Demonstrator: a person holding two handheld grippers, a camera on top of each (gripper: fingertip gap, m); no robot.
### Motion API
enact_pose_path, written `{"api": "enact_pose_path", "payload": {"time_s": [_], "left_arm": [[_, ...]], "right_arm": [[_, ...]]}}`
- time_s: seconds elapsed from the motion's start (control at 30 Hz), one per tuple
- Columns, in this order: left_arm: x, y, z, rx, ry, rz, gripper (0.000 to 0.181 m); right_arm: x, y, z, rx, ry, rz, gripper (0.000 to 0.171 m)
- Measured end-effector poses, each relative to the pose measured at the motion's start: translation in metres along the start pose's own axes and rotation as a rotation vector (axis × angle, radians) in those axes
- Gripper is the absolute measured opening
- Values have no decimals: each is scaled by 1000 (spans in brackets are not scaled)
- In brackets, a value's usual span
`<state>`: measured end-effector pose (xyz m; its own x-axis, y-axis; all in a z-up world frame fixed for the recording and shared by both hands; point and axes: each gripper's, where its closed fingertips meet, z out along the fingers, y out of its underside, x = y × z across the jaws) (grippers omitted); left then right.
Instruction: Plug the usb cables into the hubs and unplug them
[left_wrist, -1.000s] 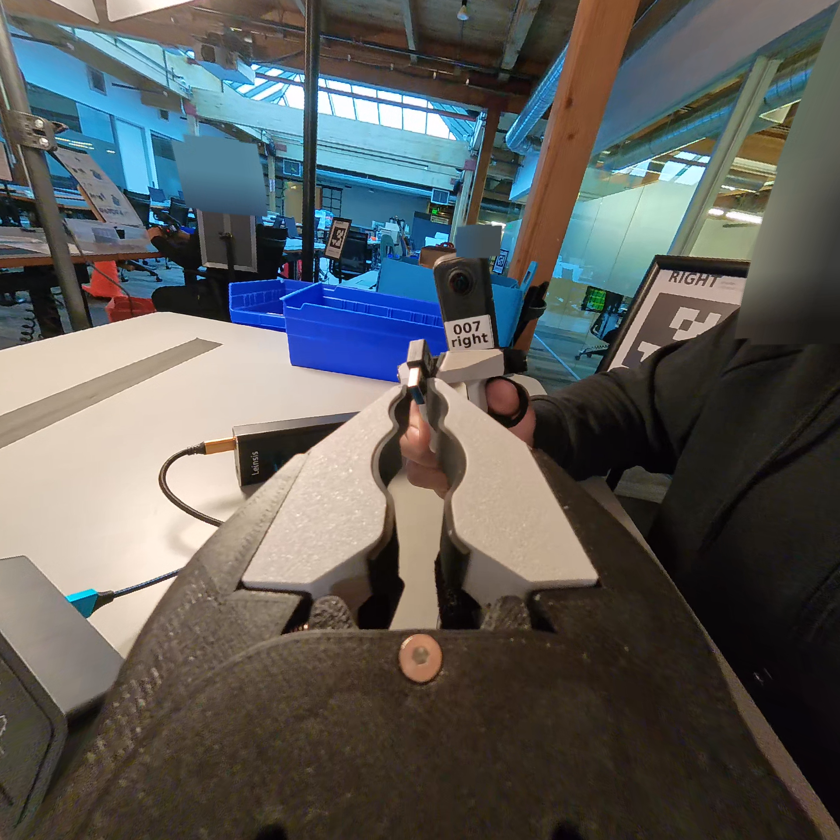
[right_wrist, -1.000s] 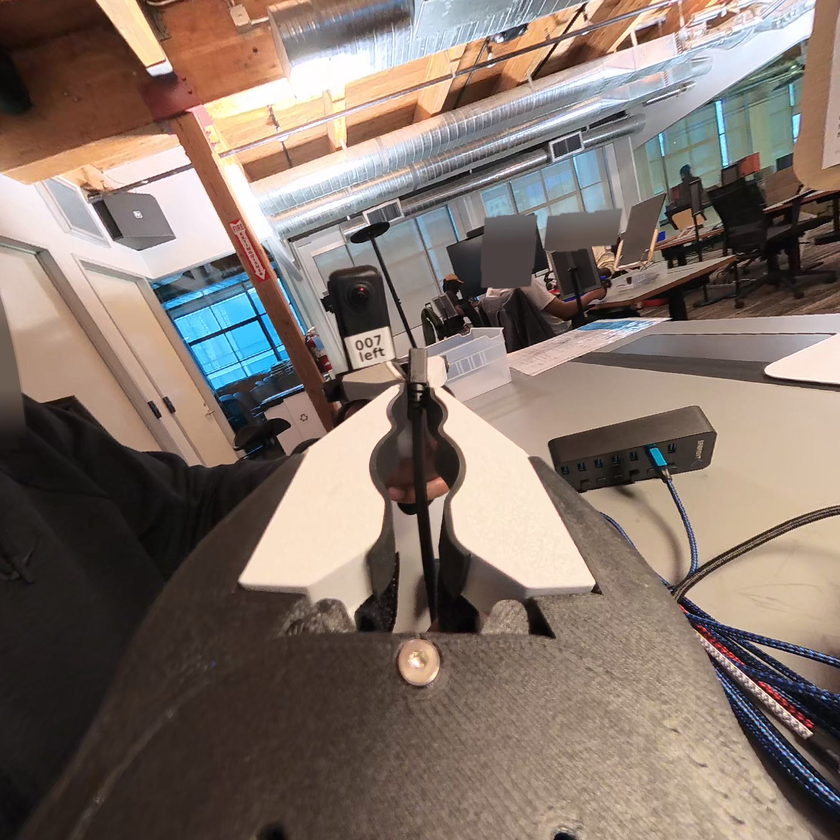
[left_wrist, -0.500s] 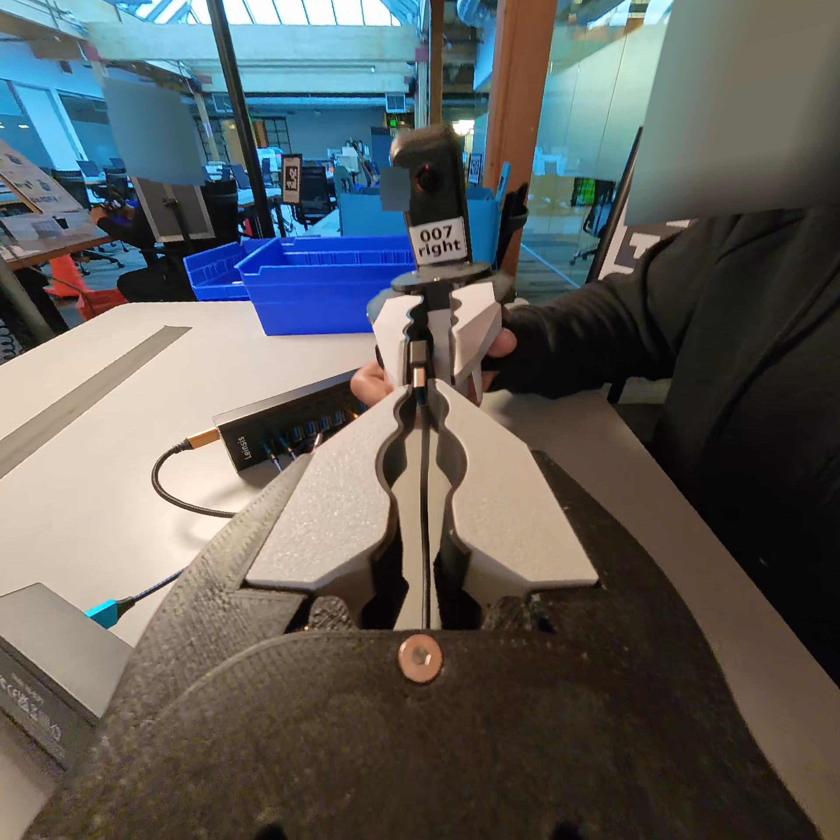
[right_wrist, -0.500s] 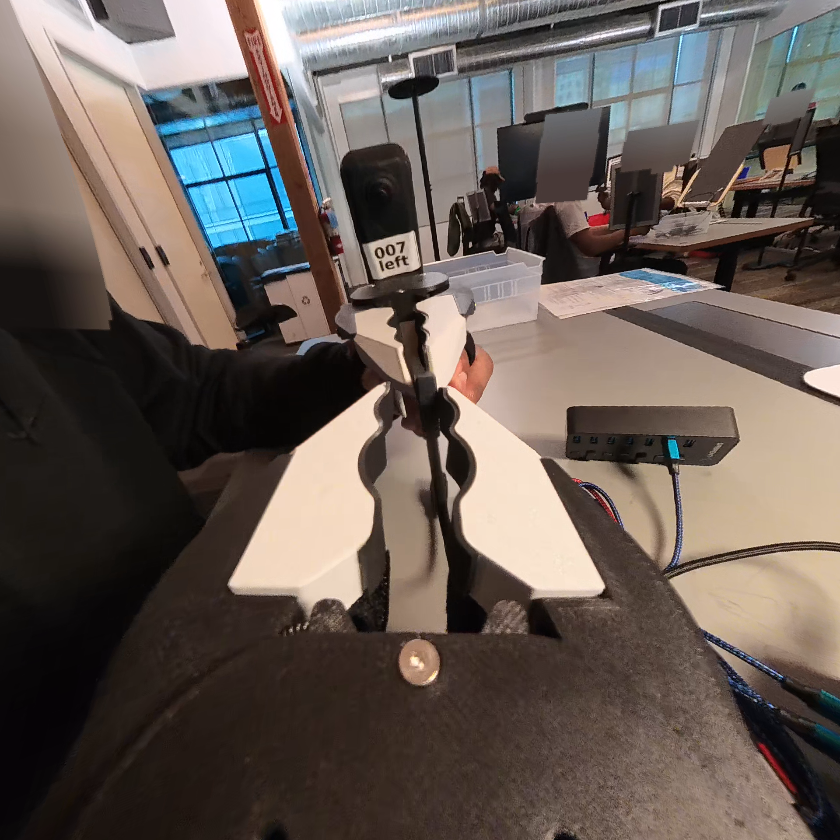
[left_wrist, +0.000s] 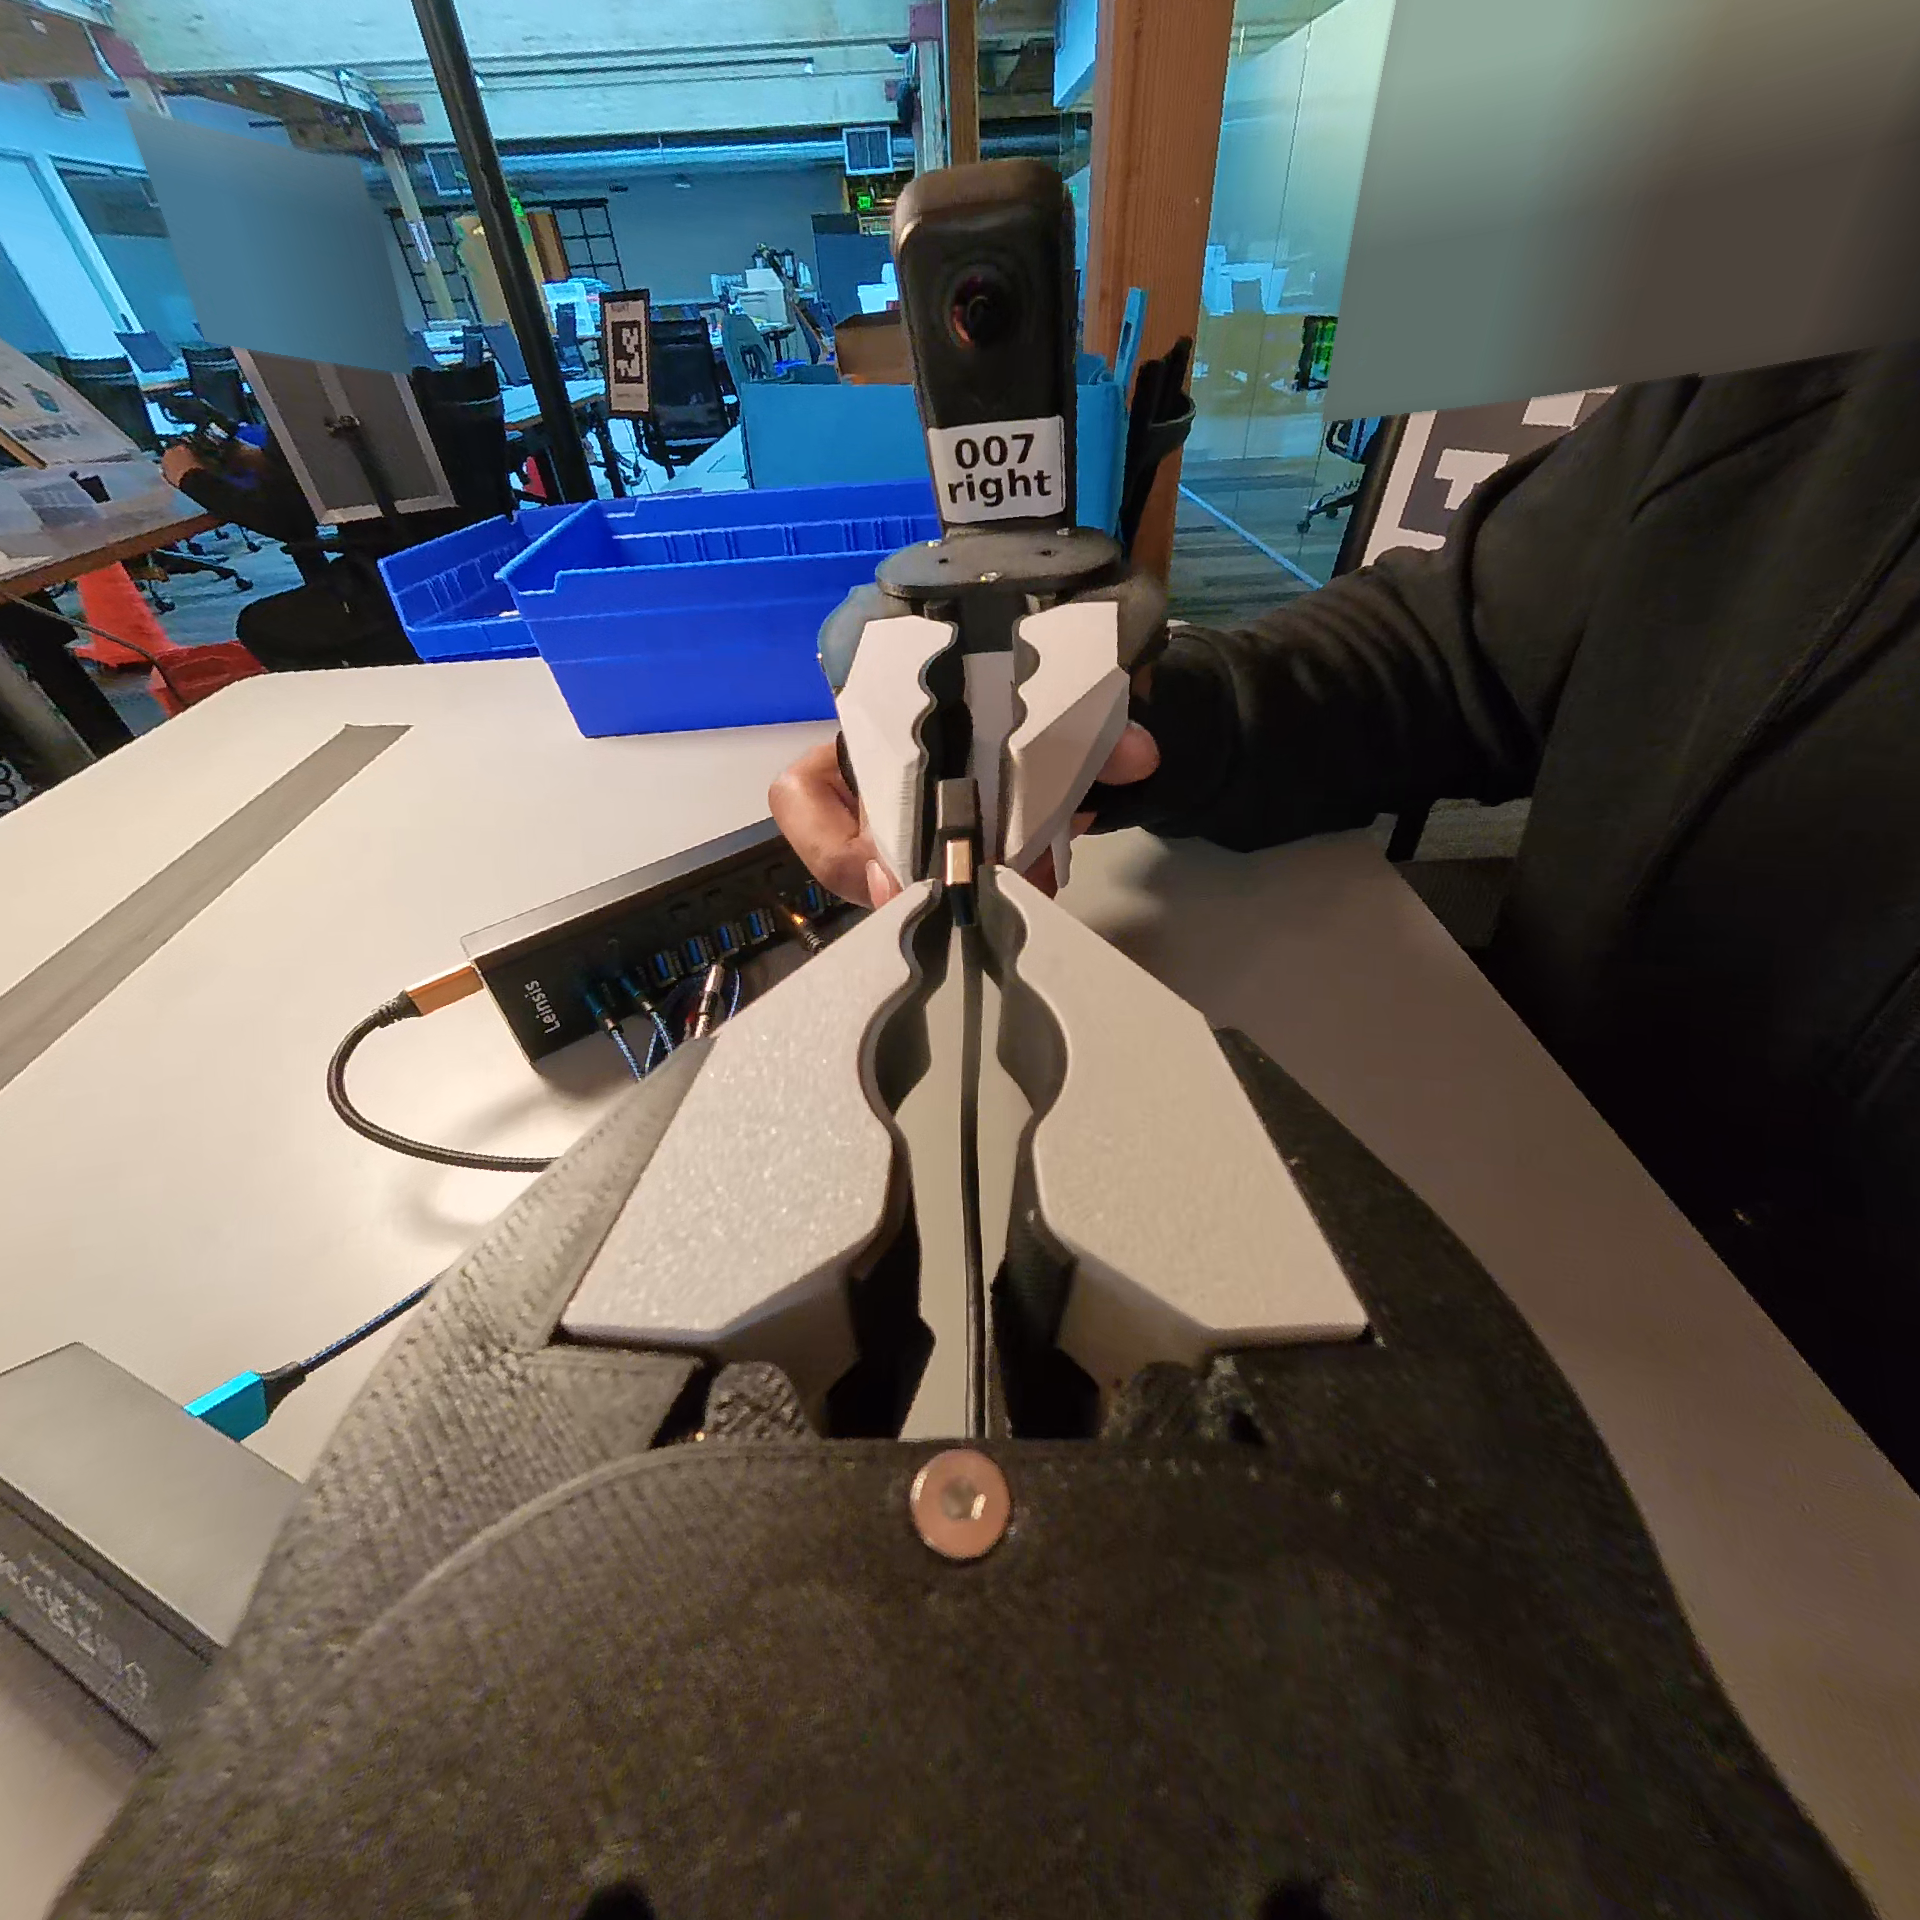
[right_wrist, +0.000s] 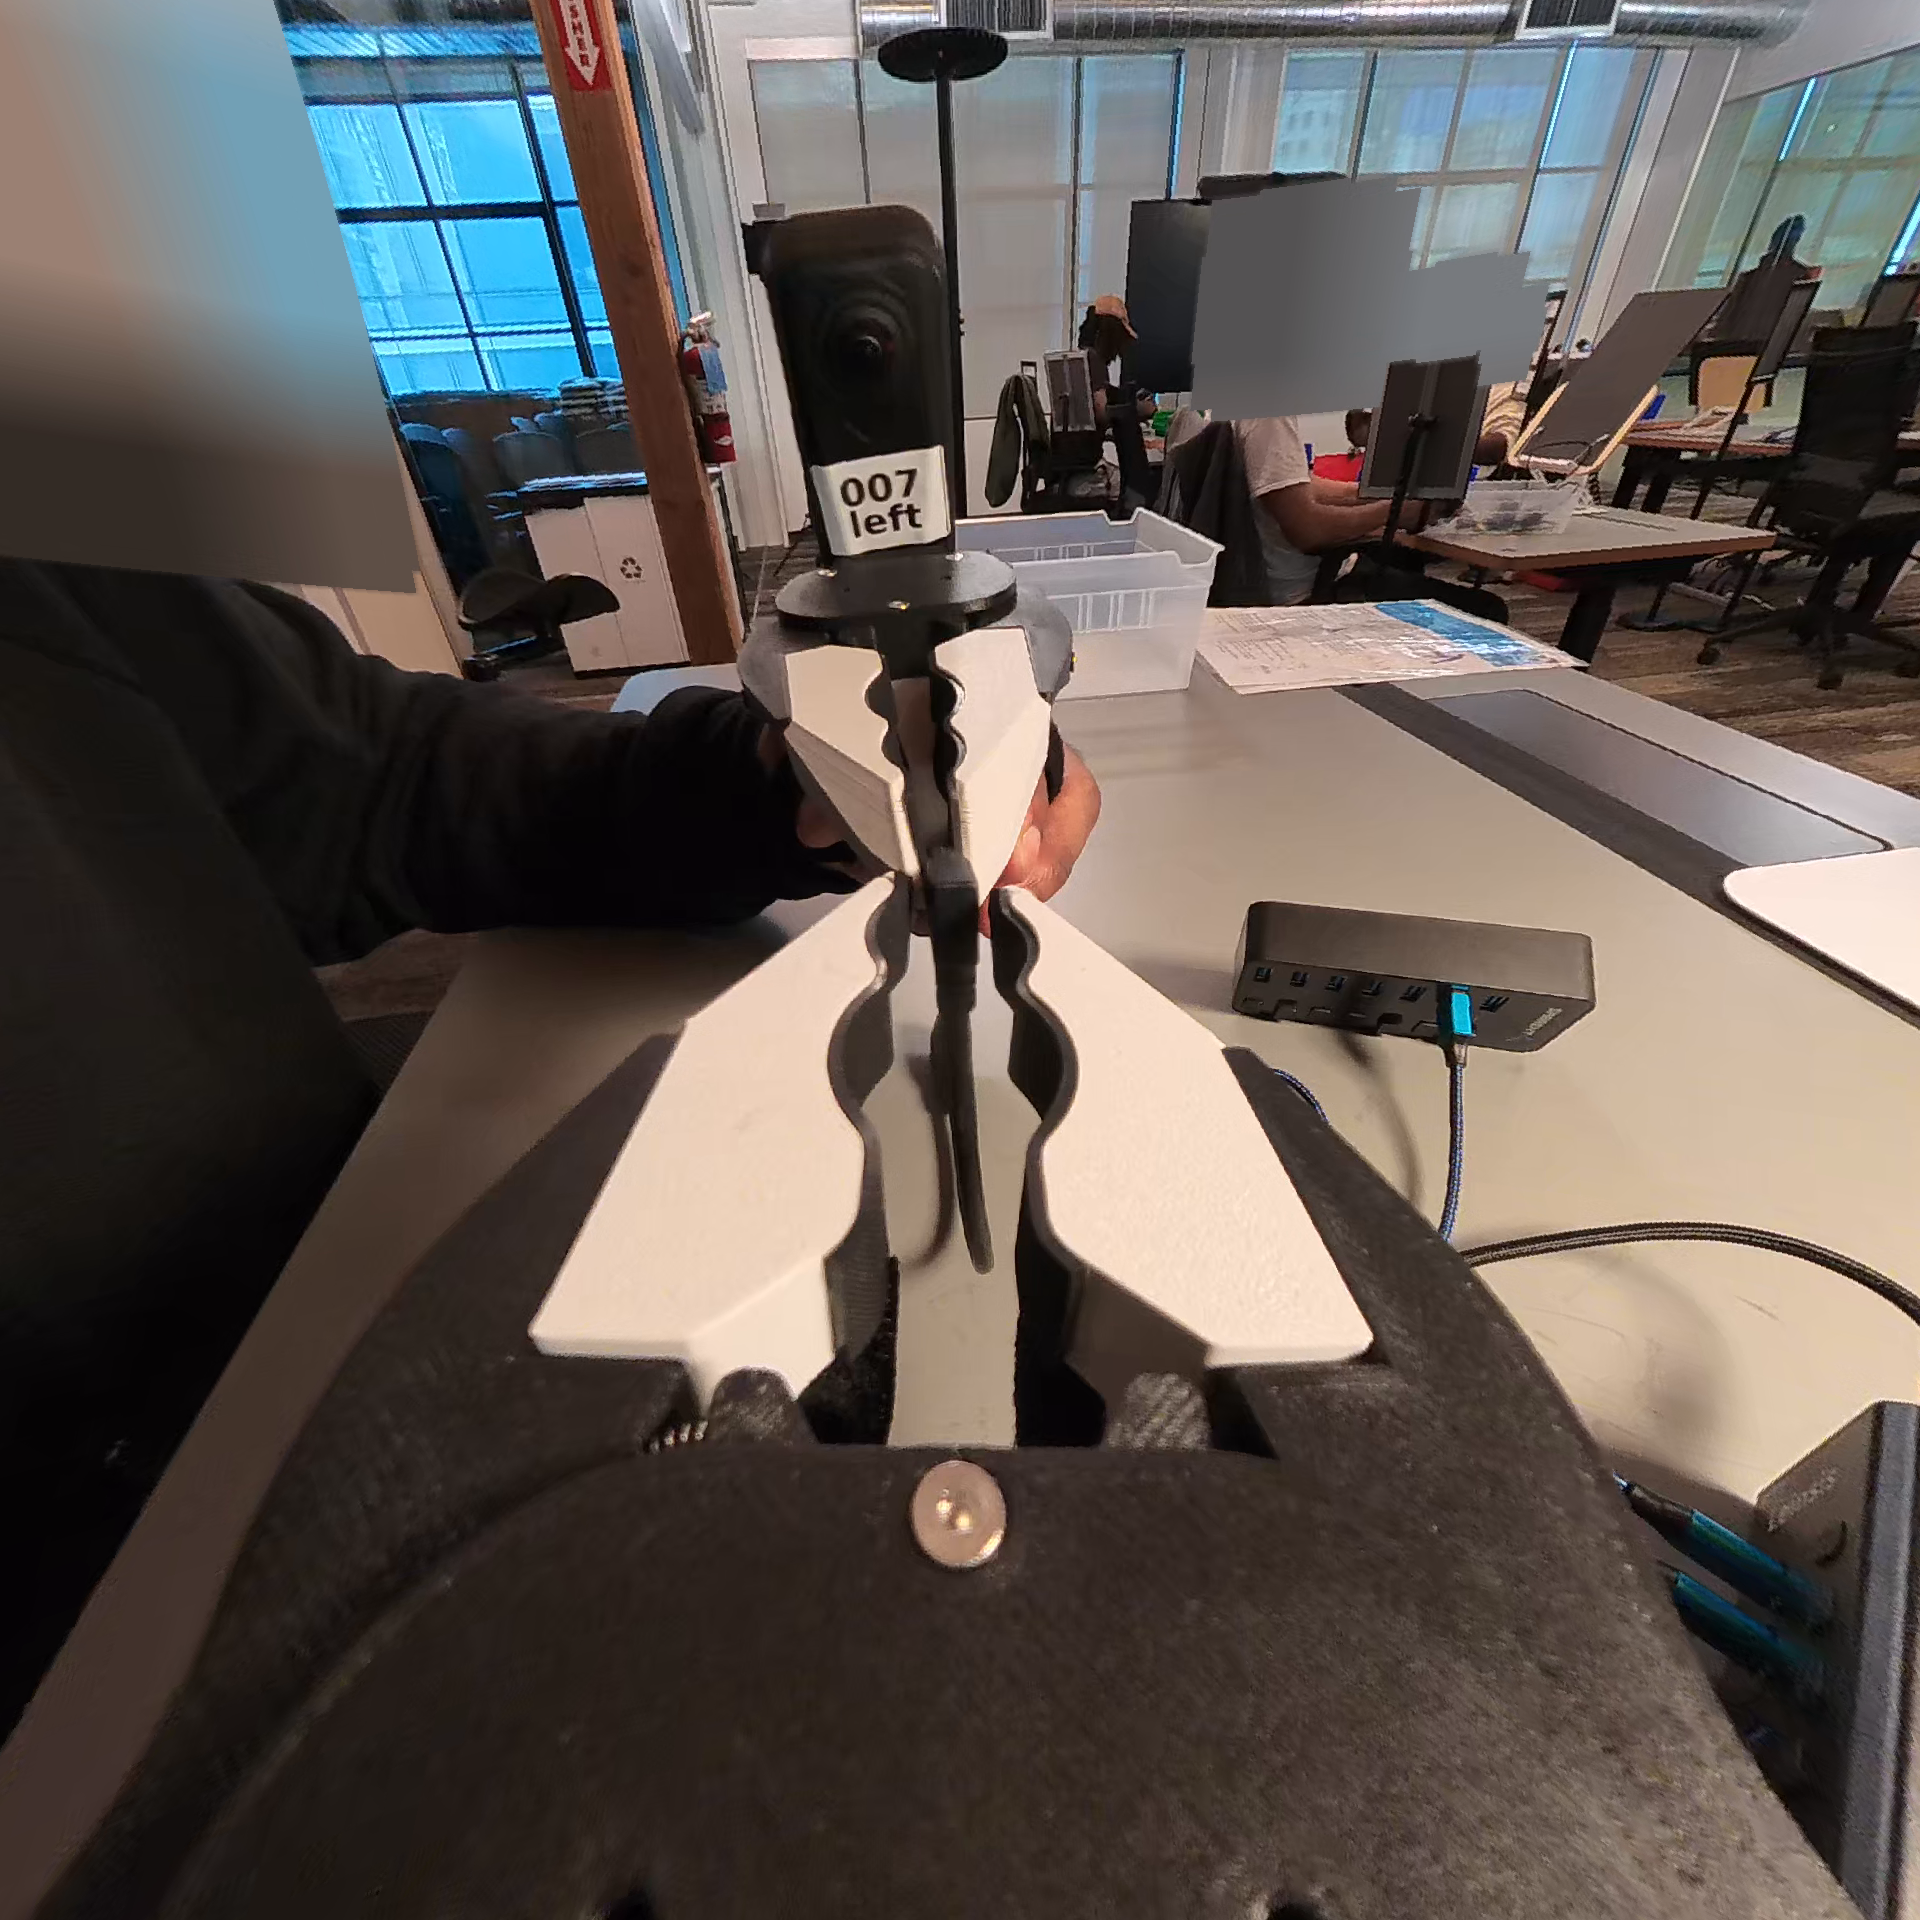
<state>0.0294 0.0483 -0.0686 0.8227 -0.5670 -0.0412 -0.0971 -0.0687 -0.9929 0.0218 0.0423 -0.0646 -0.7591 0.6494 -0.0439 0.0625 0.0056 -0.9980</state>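
My two grippers face each other, tip to tip, above the grey table (left_wrist: 260, 1143). My left gripper (left_wrist: 961, 899) is shut on the metal end of a black USB plug (left_wrist: 956, 860). It also shows in the right wrist view (right_wrist: 940, 847). My right gripper (right_wrist: 948, 899) has its jaws slightly apart on either side of the plug's black body (right_wrist: 954, 935), with small gaps showing. The plug's black cable (right_wrist: 971, 1195) hangs loose and blurred between the right fingers. A black hub (left_wrist: 623, 966) with several cables plugged in lies to the left.
A second hub (right_wrist: 1413, 977) with one blue plug (right_wrist: 1460, 1013) lies on the table; it also shows at the left wrist view's lower left (left_wrist: 104, 1507). Blue bins (left_wrist: 707, 613) stand behind. A clear bin (right_wrist: 1101, 592) and papers sit farther back. A person's sleeve (left_wrist: 1558, 675) is close by. My two grippers' fingertips are within a few centimetres of each other. Both grippers' tips are roughly 20 centimeters from the black hub (left_wrist: 623, 966). The right camera catches it too, in the right wrist view (right_wrist: 1789, 1658).
My right gripper was shut on the cable a second ago and its jaws now stand apart around the plug. Both grippers have tilted down toward the table and drawn closer together.
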Motion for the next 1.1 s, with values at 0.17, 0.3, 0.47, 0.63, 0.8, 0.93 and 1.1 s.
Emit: {"api": "enact_pose_path", "payload": {"time_s": [0.17, 0.3, 0.47, 0.63, 0.8, 0.93, 1.1], "left_arm": [[-1, 4, 0, -15, 4, -8, 7], [-2, 7, -1, -16, 5, -25, 8], [-23, 7, -12, -25, -114, 3, 37], [-88, 18, -49, -107, -492, -9, 60], [-119, 73, -83, -423, -714, -34, 75], [-128, 105, -95, -596, -820, 26, 71], [-132, 120, -88, -611, -844, 58, 58]], "right_arm": [[0, 3, 1, -17, 6, -25, 12], [2, 6, 3, -26, 30, -68, 10], [18, 1, 0, -13, 146, -101, 7], [36, -3, -7, 18, 252, -96, 7], [48, -2, -10, 34, 324, -71, 7], [52, 3, -9, 27, 354, -58, 7], [57, 6, -8, 29, 391, -34, 7]]}}
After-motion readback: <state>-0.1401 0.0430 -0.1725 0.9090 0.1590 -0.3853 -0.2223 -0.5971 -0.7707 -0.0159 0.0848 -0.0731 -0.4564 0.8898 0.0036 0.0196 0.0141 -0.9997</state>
